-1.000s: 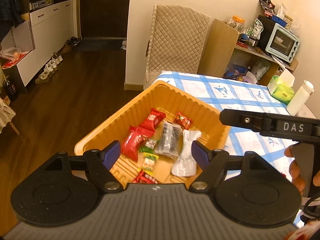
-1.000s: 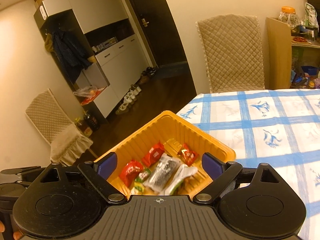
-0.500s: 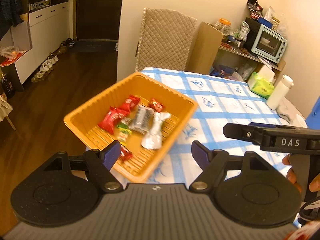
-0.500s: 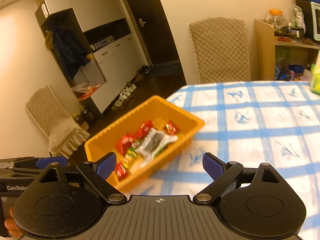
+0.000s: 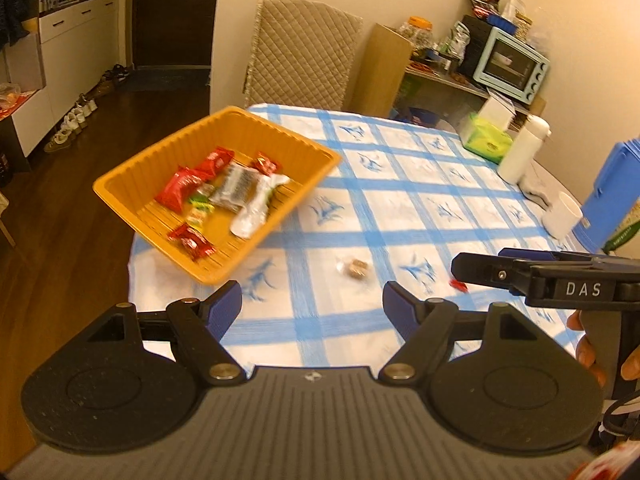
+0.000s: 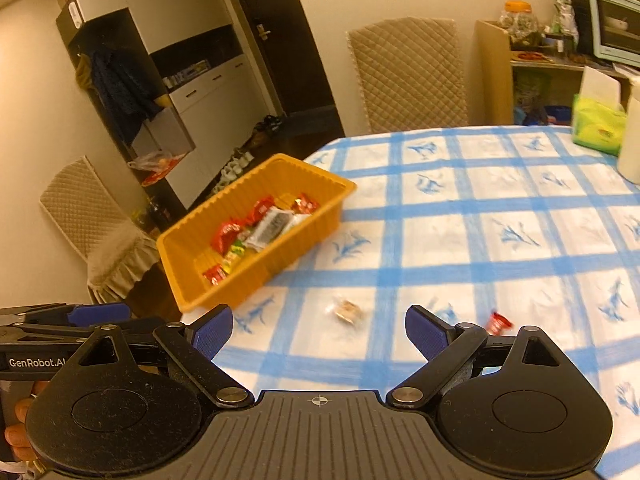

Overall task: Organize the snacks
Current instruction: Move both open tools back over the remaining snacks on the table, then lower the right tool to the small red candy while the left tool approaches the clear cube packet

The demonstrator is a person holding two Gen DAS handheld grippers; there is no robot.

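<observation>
Grippers both angled down over my table: left gripper (image 5: 312, 304) and right gripper (image 6: 319, 330) gape wide, empty. Orange tray (image 5: 160, 148) at far left edge holds wrapped snacks (image 5: 224, 188); two strays lie near.

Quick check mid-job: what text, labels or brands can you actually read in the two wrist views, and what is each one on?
"DAS": right gripper, on its side.
"GenRobot.AI", last letters cut off: left gripper, on its side.
Snack wrappers in the orange tray: print too blurred to read.
Green tissue pack: label too small to read.
</observation>
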